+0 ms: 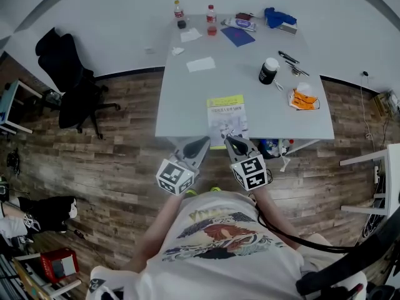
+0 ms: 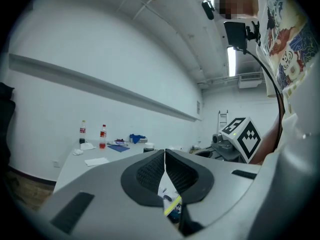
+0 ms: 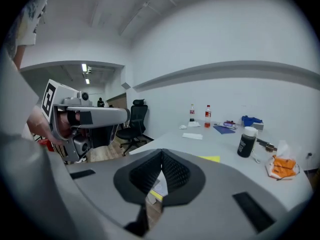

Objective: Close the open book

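Head view looks down on a grey table [image 1: 187, 105] on a wooden floor, with the person standing at its near edge. The book [image 1: 226, 119] lies closed and flat at the middle of that near edge, cover up, with a yellow band across the cover's far end. Its near end sits between the 2 grippers and is partly covered by them.

The left gripper [image 1: 203, 142] is at the book's left near corner and the right gripper [image 1: 231, 141] at its right near corner. Each one's marker cube is turned toward the person's shirt. In the left gripper view the 2 dark ribbed pads [image 2: 152, 171] are pressed together at their tips with nothing between them, and a strip of the book's yellow band shows in the gap beneath. In the right gripper view the pads [image 3: 175, 171] also meet at the tips, holding nothing, and part of the book shows below them. I cannot tell whether either gripper touches the book.

Along the far edge of the tabletop stand 2 bottles [image 1: 179, 11], with a dark blue sheet [image 1: 237, 36] and a blue cloth [image 1: 275, 16] toward the far right corner. A white paper [image 1: 200, 64] lies left of centre. A black jar with a white lid [image 1: 269, 70] stands right of centre, and an orange packet [image 1: 304, 99] lies near the right edge. A black office chair [image 1: 69, 80] stands on the floor, well apart from the table's left edge.
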### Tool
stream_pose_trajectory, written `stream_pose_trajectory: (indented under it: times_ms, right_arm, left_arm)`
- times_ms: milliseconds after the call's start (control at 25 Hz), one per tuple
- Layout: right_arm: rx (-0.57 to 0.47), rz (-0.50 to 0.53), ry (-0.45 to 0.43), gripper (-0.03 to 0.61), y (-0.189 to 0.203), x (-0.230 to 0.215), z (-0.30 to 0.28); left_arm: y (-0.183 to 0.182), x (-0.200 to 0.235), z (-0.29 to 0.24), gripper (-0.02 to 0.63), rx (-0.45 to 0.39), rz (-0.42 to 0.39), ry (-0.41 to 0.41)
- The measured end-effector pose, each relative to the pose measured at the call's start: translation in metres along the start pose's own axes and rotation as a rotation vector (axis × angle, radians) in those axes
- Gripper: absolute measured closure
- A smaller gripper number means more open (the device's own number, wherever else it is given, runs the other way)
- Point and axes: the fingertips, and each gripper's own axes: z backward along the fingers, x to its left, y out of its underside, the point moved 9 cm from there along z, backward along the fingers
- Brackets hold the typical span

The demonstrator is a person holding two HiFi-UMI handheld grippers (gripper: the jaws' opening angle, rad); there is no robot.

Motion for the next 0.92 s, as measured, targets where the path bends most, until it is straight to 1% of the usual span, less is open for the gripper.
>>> stream_pose_trajectory:
  times_ms: [200, 480, 920]
  right_arm:
    - [-0.023, 0.004, 0.003, 0.557, -0.0061, 0.0029, 0.0025]
    - [-0.020, 0.003, 0.014, 0.557, -0.0046, 0.0035, 0.0032]
    - [-0.016, 0.006, 0.014, 0.557, -0.0056, 0.0041, -0.0005]
  left_arm:
    - [-0.0033, -0.0034, -0.0001, 0.600, -0.006, -0.005, -0.013]
    - [-0.0029, -0.0018, 0.0025, 0.600, -0.009, -0.012, -0.038]
    - [0.0002, -0.0009, -0.0001, 0.600, 0.004, -0.006, -0.024]
